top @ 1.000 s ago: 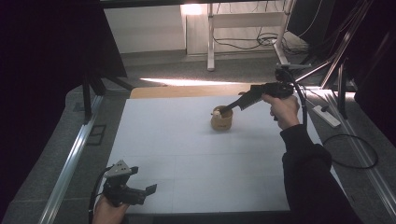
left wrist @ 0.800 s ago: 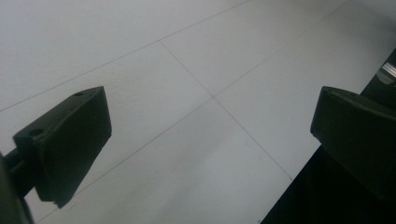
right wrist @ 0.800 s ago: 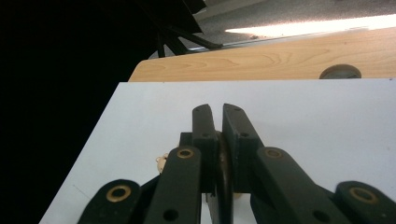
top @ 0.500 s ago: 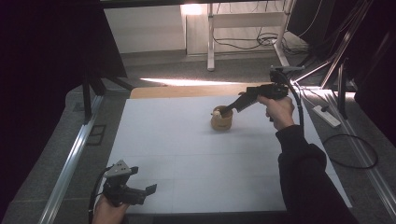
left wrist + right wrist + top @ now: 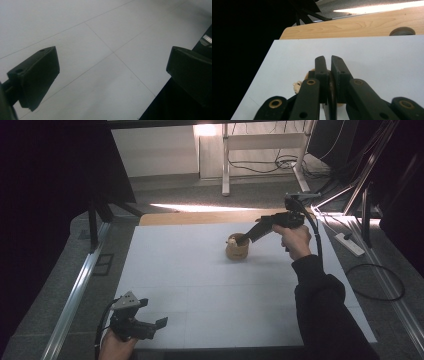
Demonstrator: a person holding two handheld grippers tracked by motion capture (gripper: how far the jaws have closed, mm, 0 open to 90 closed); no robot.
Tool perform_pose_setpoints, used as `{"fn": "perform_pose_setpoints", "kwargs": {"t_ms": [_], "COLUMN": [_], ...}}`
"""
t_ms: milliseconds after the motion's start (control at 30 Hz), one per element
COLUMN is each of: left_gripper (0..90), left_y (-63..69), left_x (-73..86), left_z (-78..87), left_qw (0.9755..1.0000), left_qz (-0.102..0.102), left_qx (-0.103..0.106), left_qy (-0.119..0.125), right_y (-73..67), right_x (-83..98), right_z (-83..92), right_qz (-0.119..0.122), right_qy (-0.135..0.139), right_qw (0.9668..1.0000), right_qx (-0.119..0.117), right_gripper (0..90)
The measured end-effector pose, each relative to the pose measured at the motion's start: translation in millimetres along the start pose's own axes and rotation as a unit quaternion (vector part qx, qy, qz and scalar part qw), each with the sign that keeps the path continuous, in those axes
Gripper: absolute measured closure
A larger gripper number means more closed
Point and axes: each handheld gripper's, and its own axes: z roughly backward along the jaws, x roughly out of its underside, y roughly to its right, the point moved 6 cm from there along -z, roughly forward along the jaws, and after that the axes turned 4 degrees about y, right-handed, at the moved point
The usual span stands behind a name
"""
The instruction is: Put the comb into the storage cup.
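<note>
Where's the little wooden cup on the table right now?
In the high view the wooden cup stands on the white table, far side, right of centre, its rim pinched by the right hand-held gripper.

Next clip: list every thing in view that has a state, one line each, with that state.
Wooden cup: upright on the white table, its rim pinched by the right claw.
Right claw: shut on the wooden cup's wall.
Left claw: open, holding nothing, low over the table's near left corner.
</note>
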Motion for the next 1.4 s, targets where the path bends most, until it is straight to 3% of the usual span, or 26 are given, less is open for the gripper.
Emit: {"fn": "perform_pose_setpoints", "kwargs": {"t_ms": [767, 1067, 1233, 1400], "left_gripper": [0.0, 0.0, 0.0, 0.0], "left_y": [-0.2, -0.8, -0.9, -0.9], "left_x": [0.0, 0.0, 0.0, 0.0], "left_z": [-0.3, -0.2, -0.1, -0.2], "left_qw": [1.0000, 1.0000, 1.0000, 1.0000], "left_qz": [0.002, 0.004, 0.005, 0.005], "left_qx": [0.003, 0.005, 0.006, 0.007], "left_qy": [-0.002, 0.000, 0.000, -0.001], "right_y": [15.8, 12.4, 8.6, 3.9], "right_x": [6.8, 11.4, 12.1, 12.7], "right_z": [-5.1, -11.3, -11.4, -11.6], "right_qz": [-0.007, 0.035, 0.052, 0.076], "right_qy": [-0.008, -0.019, -0.018, -0.017], "right_qw": [0.9999, 0.9990, 0.9982, 0.9962], "right_qx": [-0.004, 0.021, 0.023, 0.039], "right_gripper": [83.0, 75.1, 64.7, 56.6]}}
